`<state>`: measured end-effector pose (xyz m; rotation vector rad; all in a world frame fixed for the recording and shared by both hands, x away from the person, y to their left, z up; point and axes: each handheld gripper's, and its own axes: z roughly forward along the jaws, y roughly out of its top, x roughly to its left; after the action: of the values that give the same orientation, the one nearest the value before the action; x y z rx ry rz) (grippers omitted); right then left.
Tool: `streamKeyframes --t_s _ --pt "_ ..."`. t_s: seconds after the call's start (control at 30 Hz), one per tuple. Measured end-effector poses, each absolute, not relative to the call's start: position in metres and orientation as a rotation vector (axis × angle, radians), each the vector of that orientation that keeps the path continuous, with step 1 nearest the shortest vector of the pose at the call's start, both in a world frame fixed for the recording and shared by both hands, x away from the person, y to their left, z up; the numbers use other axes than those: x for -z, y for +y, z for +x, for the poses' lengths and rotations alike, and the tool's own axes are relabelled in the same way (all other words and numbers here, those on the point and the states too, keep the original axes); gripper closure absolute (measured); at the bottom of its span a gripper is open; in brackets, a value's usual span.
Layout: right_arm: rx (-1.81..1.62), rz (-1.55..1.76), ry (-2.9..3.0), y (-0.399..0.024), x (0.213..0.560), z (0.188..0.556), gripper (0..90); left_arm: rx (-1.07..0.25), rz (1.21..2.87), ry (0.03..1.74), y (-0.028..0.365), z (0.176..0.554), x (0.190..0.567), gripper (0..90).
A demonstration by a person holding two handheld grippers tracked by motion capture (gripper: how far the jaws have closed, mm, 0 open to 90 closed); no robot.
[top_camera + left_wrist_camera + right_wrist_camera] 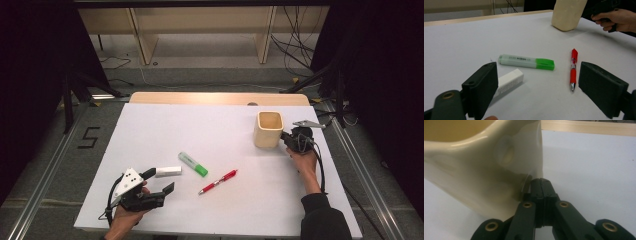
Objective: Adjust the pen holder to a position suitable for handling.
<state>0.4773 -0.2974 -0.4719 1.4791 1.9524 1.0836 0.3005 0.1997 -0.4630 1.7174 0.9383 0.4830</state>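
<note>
Left tool [161, 182] rests wide open, low over the desk [150, 130], aimed past white eraser [168, 171], green highlighter [193, 164] and red pen [218, 181]. Right tool [540, 185], jaws fully together, presses the cream cup's [269, 129] wall, likely nudging or steadying it.

Cream square cup [269, 131], upright, open top, far right of the white table [150, 125]
</note>
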Motion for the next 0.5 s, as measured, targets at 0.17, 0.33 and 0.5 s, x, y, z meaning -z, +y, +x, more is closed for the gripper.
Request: streamKeyframes --t_s 0.17,0.33,0.5 --pt "-1.123 1.5 1.965 -0.3011 0.4766 0.4819 90.0 -0.483 1.718 0.942 0.1999 0.3009 0.4633 15.8" --pt "-1.146 1.522 1.966 -0.3021 0.4785 0.4824 90.0 -0.486 1.717 0.944 0.1997 0.3015 0.4637 15.8" --pt "-1.143 1.526 1.98 -0.2948 0.4807 0.4832 90.0 -0.487 1.717 0.947 0.1996 0.3015 0.4638 15.8"
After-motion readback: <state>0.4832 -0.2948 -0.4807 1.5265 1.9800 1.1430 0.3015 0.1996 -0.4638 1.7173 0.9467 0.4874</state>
